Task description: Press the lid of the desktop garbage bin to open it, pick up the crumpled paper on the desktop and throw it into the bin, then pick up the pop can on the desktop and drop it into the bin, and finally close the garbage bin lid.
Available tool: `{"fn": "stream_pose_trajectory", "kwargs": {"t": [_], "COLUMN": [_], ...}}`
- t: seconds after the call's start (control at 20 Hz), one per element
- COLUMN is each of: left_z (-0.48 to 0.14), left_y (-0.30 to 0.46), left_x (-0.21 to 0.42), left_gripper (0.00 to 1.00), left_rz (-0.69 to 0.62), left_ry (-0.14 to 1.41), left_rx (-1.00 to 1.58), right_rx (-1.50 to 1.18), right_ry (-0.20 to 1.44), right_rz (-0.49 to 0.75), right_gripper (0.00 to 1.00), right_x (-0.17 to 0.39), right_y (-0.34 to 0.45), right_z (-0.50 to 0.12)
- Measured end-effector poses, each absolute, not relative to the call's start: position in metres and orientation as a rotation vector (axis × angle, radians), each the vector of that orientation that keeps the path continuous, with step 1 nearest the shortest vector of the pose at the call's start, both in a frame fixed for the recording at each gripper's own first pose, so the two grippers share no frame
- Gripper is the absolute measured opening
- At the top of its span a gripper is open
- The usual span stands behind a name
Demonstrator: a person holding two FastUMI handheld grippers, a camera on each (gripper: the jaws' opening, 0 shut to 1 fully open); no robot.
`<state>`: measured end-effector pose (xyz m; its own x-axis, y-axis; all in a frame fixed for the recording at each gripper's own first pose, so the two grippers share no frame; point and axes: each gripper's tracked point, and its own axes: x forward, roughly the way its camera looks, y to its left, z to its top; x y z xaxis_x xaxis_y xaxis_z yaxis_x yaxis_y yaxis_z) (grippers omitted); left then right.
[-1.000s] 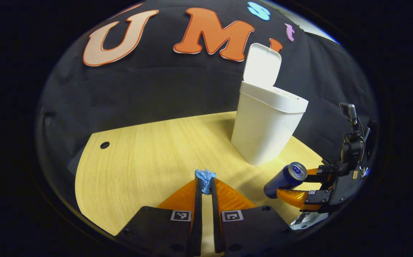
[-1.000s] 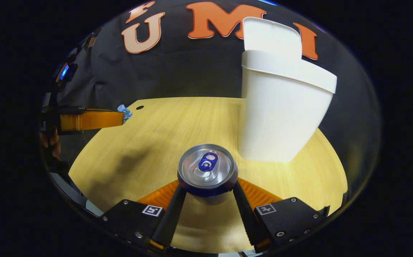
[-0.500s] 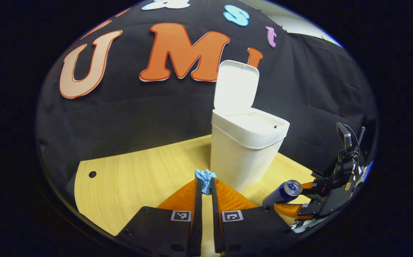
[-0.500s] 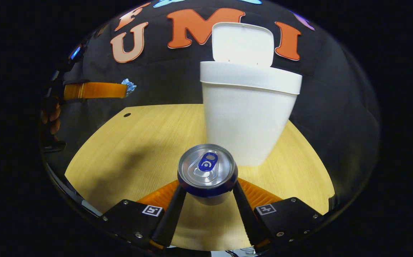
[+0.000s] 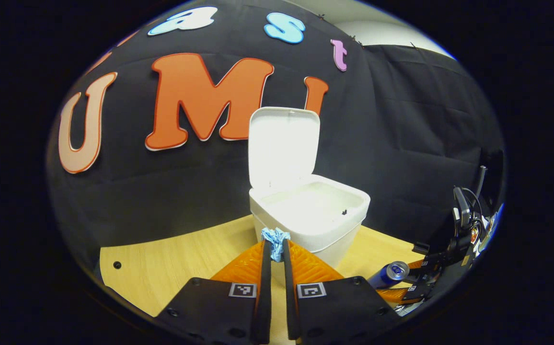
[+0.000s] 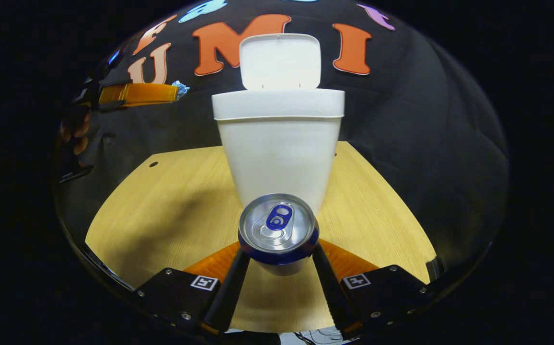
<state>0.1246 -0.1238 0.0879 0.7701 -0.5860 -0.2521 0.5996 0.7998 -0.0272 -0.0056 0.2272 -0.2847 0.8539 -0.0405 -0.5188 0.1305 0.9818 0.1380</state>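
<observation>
- Left gripper view: crumpled paper is being pinched at the tips of the left gripper, both fingers closed on it, a blue wad sticking out past the tips.
- Garbage bin is being seen at 12 o'clock just beyond the wad, lid standing upright at the back, mouth exposed.
- Paper is being held above rim level but, judged from this angle, short of the opening; the near rim is being overlapped by the wad, not cleared.
- Right gripper view: pop can is being clamped sideways by the right gripper, top end facing the camera, lifted off the desk.
- In that view the left gripper is being seen at 10 o'clock, paper at its tip level with the bin's rim and to the side of it, apart from it.
- Step in hand, as judged: paper drop.
- Tips should be carried forward past the near rim until the wad is sitting over the middle of the mouth, then the fingers opened.
- Upright lid should be kept clear of; a knock could be tipping it shut.
- Risk: an early release would be landing the wad on the rim or desk.
- Can should be kept back at 4 o'clock, where the left gripper view shows it, so the approach lane is being left free.
</observation>
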Motion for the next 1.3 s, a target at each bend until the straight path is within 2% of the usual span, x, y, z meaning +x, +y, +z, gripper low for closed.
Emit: {"fn": "stream_pose_trajectory", "kwargs": {"t": [0.35, 0.6, 0.7, 0.85, 1.05, 1.15, 1.3], "left_z": [0.105, 0.097, 0.093, 0.092, 0.098, 0.098, 0.097], "left_y": [-0.169, -0.19, -0.198, -0.202, -0.194, -0.185, -0.163], "left_x": [0.141, 0.151, 0.152, 0.154, 0.153, 0.15, 0.144], "left_gripper": [0.17, 0.18, 0.24, 0.53, 0.77, 0.84, 0.88], "left_rz": [-0.677, -0.667, -0.675, -0.674, -0.66, -0.638, -0.602], "left_ry": [0.212, 0.239, 0.254, 0.258, 0.25, 0.253, 0.253], "left_rx": [0.064, 0.041, 0.034, 0.049, 0.044, 0.029, 0.019], "right_rx": [0.173, 0.196, 0.188, 0.16, 0.128, 0.115, 0.102], "right_ry": [0.505, 0.489, 0.47, 0.447, 0.408, 0.383, 0.338], "right_rz": [-0.136, -0.162, -0.167, -0.166, -0.155, -0.151, -0.132], "right_gripper": [0.8, 0.8, 0.8, 0.8, 0.8, 0.8, 0.8], "right_x": [-0.009, -0.024, -0.038, -0.042, -0.04, -0.034, -0.015], "right_y": [0.229, 0.238, 0.232, 0.227, 0.217, 0.211, 0.212], "right_z": [-0.283, -0.26, -0.244, -0.226, -0.195, -0.175, -0.144]}}
